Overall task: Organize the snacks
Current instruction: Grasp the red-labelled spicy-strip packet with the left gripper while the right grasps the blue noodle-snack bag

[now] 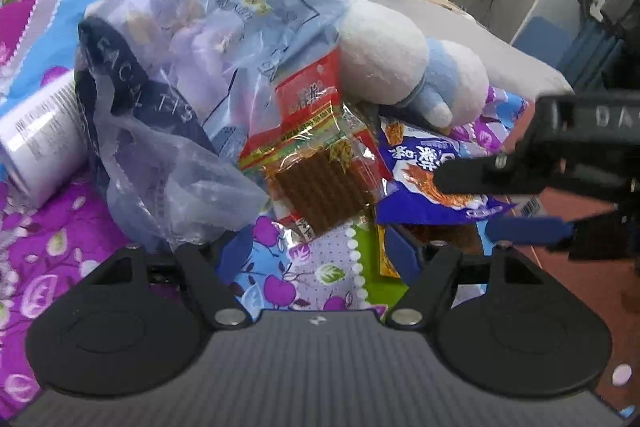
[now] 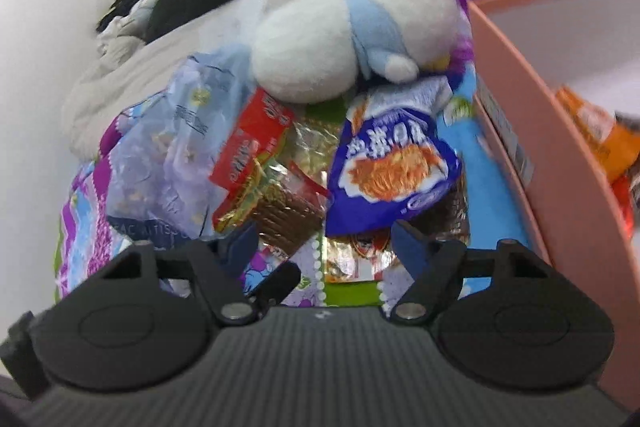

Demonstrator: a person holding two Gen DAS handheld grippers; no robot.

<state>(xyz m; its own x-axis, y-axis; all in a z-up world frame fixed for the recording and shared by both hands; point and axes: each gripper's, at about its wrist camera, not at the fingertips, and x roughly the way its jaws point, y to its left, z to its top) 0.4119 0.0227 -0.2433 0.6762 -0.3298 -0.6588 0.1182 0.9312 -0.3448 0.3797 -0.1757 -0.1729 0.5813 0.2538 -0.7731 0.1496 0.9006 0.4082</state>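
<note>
1. Spread over a floral quilt (image 1: 60,247) on a bed, the snacks lie in a loose pile.
2. Centre of the pile: a clear pack of brown sticks (image 1: 324,183), overlapping a red packet (image 1: 308,95).
3. A blue bag (image 2: 392,163) lies just right of the sticks, its top edge under a white and blue plush toy (image 2: 352,39).
4. A crumpled plastic bag (image 1: 180,75) sits left of the red packet, with a white can (image 1: 36,143) on its side beside it.
5. A pink box (image 2: 532,115) stands to the right, holding an orange packet (image 2: 600,135).
6. The left gripper (image 1: 316,247) hangs over the quilt just short of the sticks, jaws spread wide and grasping nothing.
7. The right gripper (image 2: 324,243) hovers above the near edge of the pile, jaws parted and empty; in the left view it reaches in from the right over the blue bag.
</note>
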